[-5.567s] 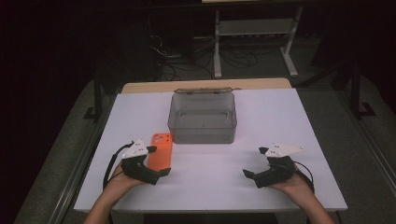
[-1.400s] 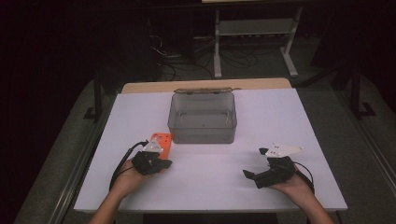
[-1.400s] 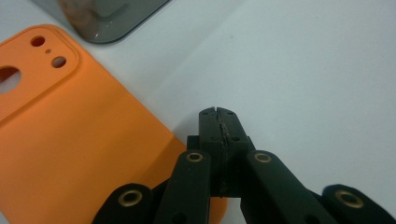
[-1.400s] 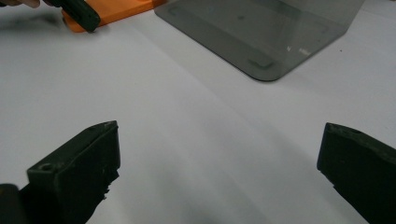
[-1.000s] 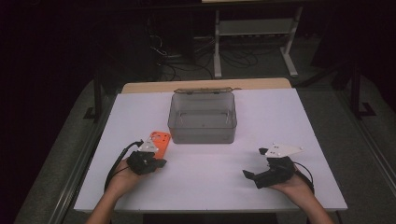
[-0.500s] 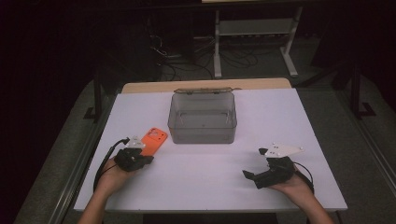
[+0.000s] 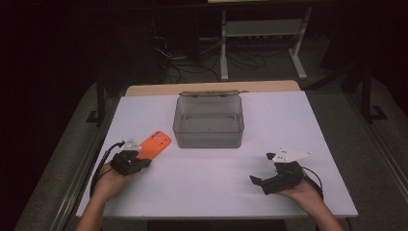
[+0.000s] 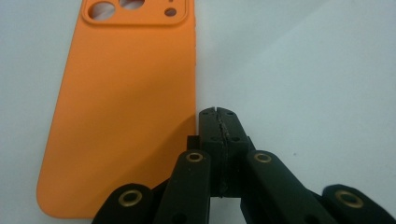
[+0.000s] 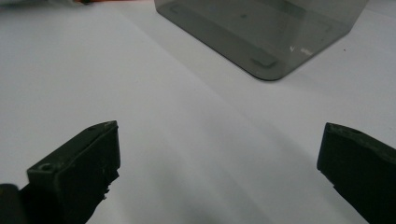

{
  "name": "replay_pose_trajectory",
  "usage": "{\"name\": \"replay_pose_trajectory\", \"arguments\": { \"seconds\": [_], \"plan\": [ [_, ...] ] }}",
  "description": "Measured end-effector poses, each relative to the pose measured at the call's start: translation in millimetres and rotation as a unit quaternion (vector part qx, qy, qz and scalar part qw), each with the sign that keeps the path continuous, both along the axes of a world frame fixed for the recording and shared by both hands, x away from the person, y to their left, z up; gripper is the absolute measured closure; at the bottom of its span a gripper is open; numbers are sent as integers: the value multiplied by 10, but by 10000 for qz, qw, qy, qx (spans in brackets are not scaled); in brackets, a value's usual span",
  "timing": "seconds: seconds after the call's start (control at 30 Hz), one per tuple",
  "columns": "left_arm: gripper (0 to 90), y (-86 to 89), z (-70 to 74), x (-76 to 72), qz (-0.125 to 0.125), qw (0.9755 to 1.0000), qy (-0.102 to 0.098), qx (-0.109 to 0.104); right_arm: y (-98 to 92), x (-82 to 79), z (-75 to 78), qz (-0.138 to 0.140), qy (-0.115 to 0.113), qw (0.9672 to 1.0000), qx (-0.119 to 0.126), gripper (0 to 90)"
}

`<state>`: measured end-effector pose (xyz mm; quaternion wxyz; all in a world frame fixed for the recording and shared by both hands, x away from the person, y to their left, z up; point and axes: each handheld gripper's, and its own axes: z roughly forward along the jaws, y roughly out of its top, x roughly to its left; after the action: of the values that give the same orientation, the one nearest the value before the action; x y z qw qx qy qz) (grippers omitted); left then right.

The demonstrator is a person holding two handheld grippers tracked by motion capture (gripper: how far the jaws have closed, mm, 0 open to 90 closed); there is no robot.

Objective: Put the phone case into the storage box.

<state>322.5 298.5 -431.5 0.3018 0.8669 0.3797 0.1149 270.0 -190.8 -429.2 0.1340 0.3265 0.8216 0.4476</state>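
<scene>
Nearest the person, the right gripper [image 7: 269, 182] rests low on the white table [image 7: 202, 192], well apart from everything else, its two black jaws spread wide with bare tabletop between them. Over on the other side, the left gripper [image 8: 218, 116] has its jaws pressed together, nothing caught between them, and their tip sits just beside the long edge of the orange phone case [image 8: 121, 116]. The case lies flat on the table, back side up, its camera cut-outs at the end away from the hand. Farther back, near the middle of the table, stands a smoky clear plastic box [image 7: 208, 120] with its top open, the case lying a little to its left.
</scene>
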Motion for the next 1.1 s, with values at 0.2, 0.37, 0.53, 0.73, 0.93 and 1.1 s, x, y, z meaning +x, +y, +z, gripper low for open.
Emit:
{"name": "replay_pose_trajectory", "arguments": {
  "seconds": [0.2,0.37,0.53,0.73,0.93,1.1],
  "plan": [
    [800,-27,72,-23,-135,9986,-182,-482,1,1,-1,1,6,10000,0,0],
    [643,-116,130,-55,-429,9928,-285,-1078,6,2,-4,15,3,10000,-17,0],
    [517,-212,155,-93,-785,9859,-426,-1412,6,2,-5,18,5,10000,-15,0],
    [370,-341,163,-151,-1116,9789,-663,-1581,9,0,-5,24,10,10000,-21,0],
    [239,-436,140,-177,-1272,9755,-678,-1663,15,1,-9,30,22,10000,-28,0],
    [103,-532,114,-213,-1471,9731,-712,-1625,18,0,-12,36,32,10000,-20,0]
  ]
}}
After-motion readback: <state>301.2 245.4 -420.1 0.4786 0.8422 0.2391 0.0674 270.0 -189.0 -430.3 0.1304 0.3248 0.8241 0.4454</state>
